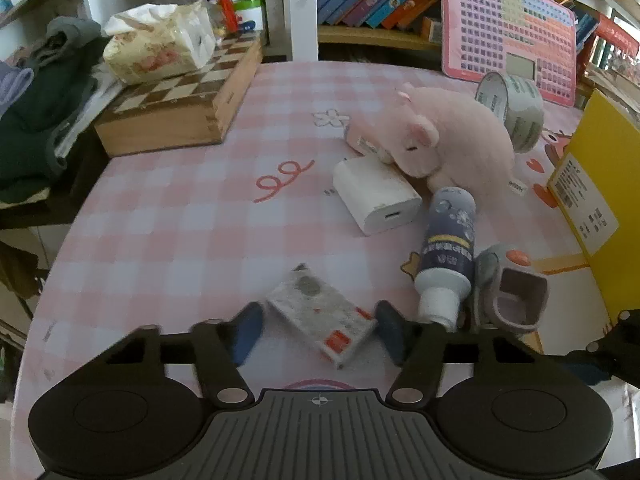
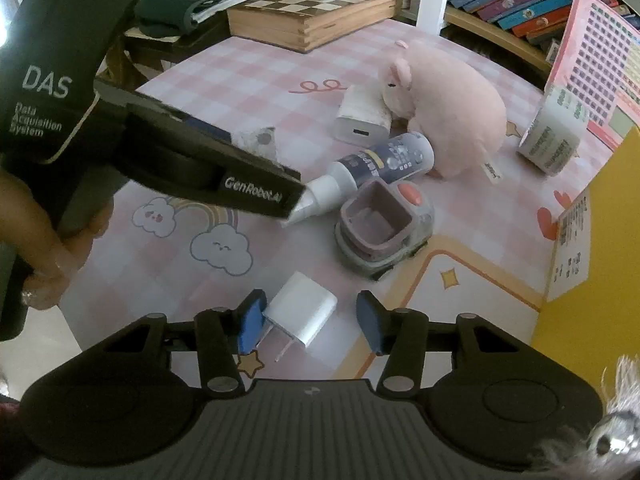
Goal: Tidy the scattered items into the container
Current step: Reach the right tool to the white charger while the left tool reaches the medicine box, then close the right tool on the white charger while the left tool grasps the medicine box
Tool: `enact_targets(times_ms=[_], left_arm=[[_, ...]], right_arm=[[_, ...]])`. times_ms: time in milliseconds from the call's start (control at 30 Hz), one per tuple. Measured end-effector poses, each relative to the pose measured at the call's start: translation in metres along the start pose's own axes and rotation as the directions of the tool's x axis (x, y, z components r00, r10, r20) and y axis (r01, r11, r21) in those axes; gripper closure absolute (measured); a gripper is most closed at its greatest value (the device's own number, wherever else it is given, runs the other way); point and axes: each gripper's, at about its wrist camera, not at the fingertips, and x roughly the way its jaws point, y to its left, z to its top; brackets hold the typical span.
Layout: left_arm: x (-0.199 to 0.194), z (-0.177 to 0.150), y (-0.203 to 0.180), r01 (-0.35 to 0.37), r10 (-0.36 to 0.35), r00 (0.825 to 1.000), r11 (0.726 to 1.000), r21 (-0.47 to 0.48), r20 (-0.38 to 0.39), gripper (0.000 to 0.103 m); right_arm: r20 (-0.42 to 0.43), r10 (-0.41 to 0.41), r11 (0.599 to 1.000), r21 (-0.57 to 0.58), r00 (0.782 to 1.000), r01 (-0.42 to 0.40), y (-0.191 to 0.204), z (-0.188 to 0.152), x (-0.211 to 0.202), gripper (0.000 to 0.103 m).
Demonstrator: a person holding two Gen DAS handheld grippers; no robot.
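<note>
My left gripper [image 1: 318, 330] is open around a small grey-and-orange packet [image 1: 322, 316] lying flat on the pink checked tablecloth; its fingers stand on either side, apart from it. My right gripper [image 2: 310, 320] is open around a small white plug adapter [image 2: 302, 314], prongs toward me. Beyond lie a dark-blue bottle with a white cap [image 1: 446, 248] [image 2: 372, 168], a grey toy with a square opening [image 1: 512, 292] [image 2: 384, 228], a larger white charger [image 1: 376, 194] [image 2: 362, 118], a pink plush pig [image 1: 452, 136] [image 2: 444, 108] and a tape roll [image 1: 512, 108] [image 2: 550, 140]. The yellow container [image 1: 600, 184] [image 2: 592, 264] stands at the right.
A wooden chess box [image 1: 180, 100] with a tissue pack [image 1: 160, 44] sits at the back left beside dark clothes. A pink keyboard toy [image 1: 512, 28] leans against a bookshelf at the back. The left gripper's body [image 2: 160, 152] crosses the left of the right wrist view.
</note>
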Motion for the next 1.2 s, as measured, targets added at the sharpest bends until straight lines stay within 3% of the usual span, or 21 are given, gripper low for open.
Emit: enact_targets(times_ms=[100, 133, 167, 233, 833, 1200], left_arm=[[-0.002, 0.001, 0.007, 0.003, -0.003, 1.0, 1.0, -0.02, 0.014, 0.072], [-0.004, 0.001, 0.011, 0.026, -0.025, 1.0, 0.999, -0.036, 0.012, 0.072], [-0.006, 0.001, 0.014, 0.057, -0.056, 0.998, 0.997, -0.058, 0.009, 0.073], [-0.012, 0.0, 0.014, 0.084, -0.083, 0.996, 0.994, -0.067, 0.016, 0.073], [-0.058, -0.012, 0.017, 0.109, -0.107, 0.992, 0.993, -0.036, 0.062, 0.073], [-0.12, -0.026, 0.03, 0.218, -0.208, 0.968, 0.974, -0.061, 0.144, 0.072]], right_arm=[[0.0, 0.004, 1.0, -0.003, 1.0, -0.004, 0.0, 0.0, 0.0, 0.054], [0.001, 0.008, 1.0, -0.004, 1.0, -0.008, -0.001, -0.001, 0.0, 0.057], [0.007, 0.016, 1.0, -0.005, 1.0, -0.016, -0.001, -0.001, -0.001, 0.068], [0.011, 0.016, 1.0, -0.008, 1.0, -0.016, 0.0, -0.003, -0.003, 0.068], [0.07, 0.008, 1.0, -0.006, 0.997, -0.008, 0.004, -0.005, -0.024, 0.068], [0.134, -0.028, 0.998, 0.053, 0.991, 0.021, 0.022, -0.013, -0.072, 0.068]])
